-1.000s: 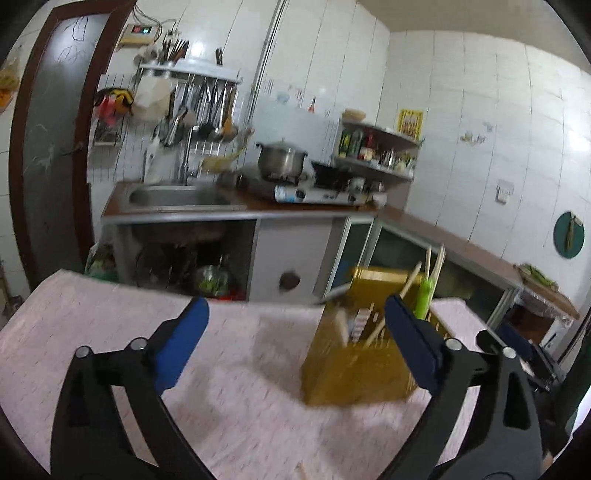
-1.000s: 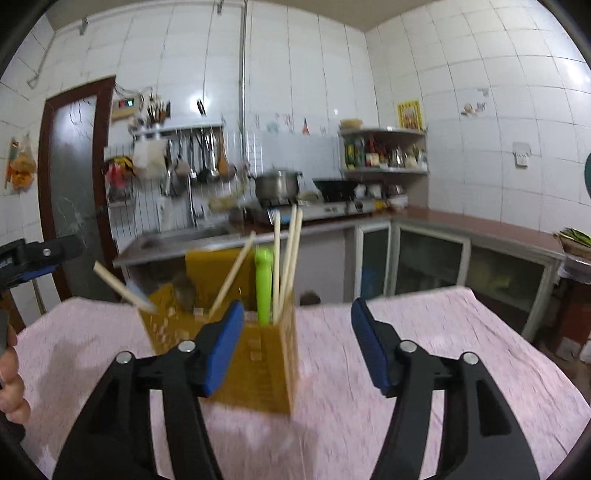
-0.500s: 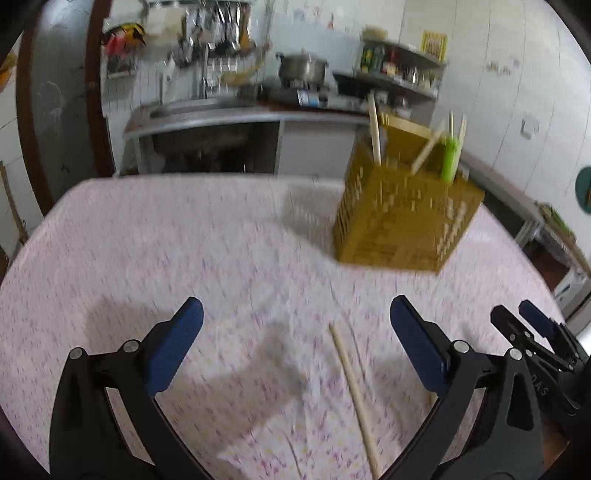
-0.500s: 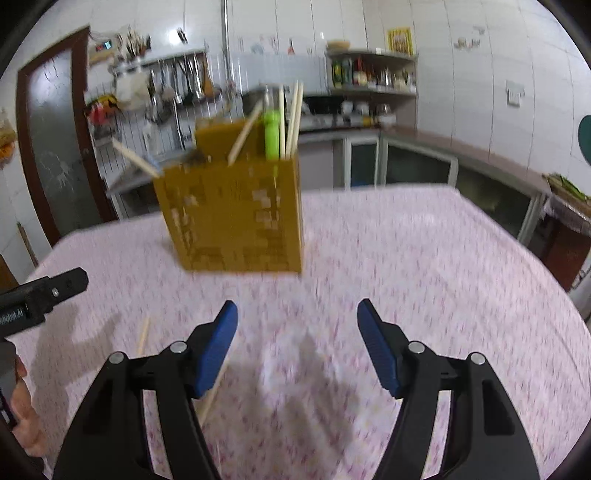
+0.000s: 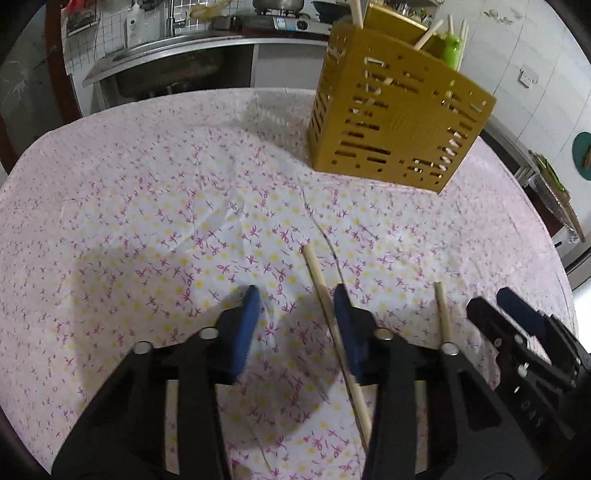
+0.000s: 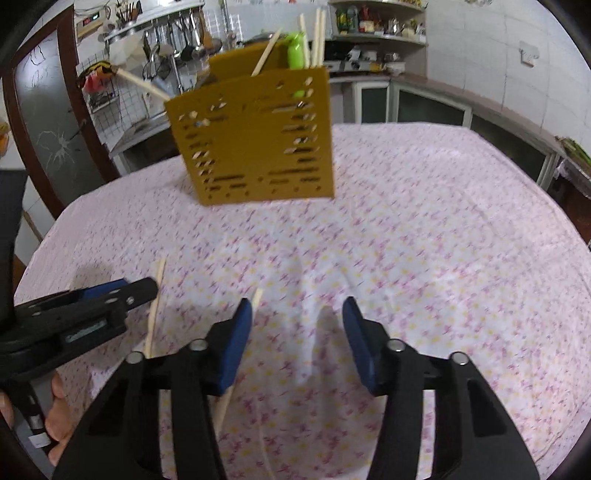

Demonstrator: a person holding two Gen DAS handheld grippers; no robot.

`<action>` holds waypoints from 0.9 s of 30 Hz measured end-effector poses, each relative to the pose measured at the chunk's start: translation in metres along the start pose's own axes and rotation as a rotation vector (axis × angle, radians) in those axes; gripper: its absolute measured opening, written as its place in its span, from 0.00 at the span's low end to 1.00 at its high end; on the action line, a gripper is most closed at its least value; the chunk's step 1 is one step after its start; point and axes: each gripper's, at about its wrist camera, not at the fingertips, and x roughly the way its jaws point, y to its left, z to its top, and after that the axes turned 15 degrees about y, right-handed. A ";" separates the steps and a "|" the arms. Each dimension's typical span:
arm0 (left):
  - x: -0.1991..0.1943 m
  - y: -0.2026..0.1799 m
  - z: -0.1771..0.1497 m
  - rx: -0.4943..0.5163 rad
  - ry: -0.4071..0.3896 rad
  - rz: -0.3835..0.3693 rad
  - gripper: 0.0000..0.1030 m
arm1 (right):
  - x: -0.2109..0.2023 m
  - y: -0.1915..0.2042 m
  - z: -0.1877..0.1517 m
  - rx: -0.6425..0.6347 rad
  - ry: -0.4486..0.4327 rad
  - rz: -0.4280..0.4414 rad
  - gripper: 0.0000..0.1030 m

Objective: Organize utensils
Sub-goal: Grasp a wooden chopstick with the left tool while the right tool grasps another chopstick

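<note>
A yellow slotted utensil holder (image 5: 397, 122) stands at the far side of the table, with several chopsticks and a green utensil (image 5: 451, 51) in it; it also shows in the right wrist view (image 6: 258, 138). Two wooden chopsticks lie on the flowered cloth. My left gripper (image 5: 295, 325) is open and low over the cloth, with one chopstick (image 5: 325, 295) between its fingers, against the right pad. The second chopstick (image 5: 442, 315) lies to its right. My right gripper (image 6: 297, 332) is open and empty; a chopstick (image 6: 255, 299) lies by its left finger.
The table carries a pink flowered cloth (image 5: 147, 192). Behind it are a sink counter (image 5: 177, 55), a stove with pots and wall shelves (image 6: 376, 26). A dark door (image 6: 48, 122) stands at left. The other gripper shows at each view's edge.
Both grippers have tilted down and dropped toward the cloth. The left gripper's fingers have narrowed and now straddle a chopstick. The holder has not moved.
</note>
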 end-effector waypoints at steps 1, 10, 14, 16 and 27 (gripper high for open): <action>0.001 -0.002 0.001 0.013 0.000 0.005 0.37 | 0.003 0.003 -0.001 -0.005 0.014 0.002 0.41; 0.011 -0.009 0.014 0.054 0.005 0.041 0.36 | 0.014 0.014 -0.001 -0.009 0.067 0.042 0.31; 0.011 -0.011 0.014 0.079 -0.007 0.052 0.25 | 0.018 0.021 -0.002 -0.024 0.069 0.031 0.31; 0.011 -0.007 0.015 0.078 -0.003 0.027 0.20 | 0.018 0.025 -0.003 -0.038 0.069 0.018 0.31; 0.000 0.009 0.016 0.076 0.012 -0.058 0.00 | 0.020 0.029 0.002 -0.093 0.103 0.082 0.10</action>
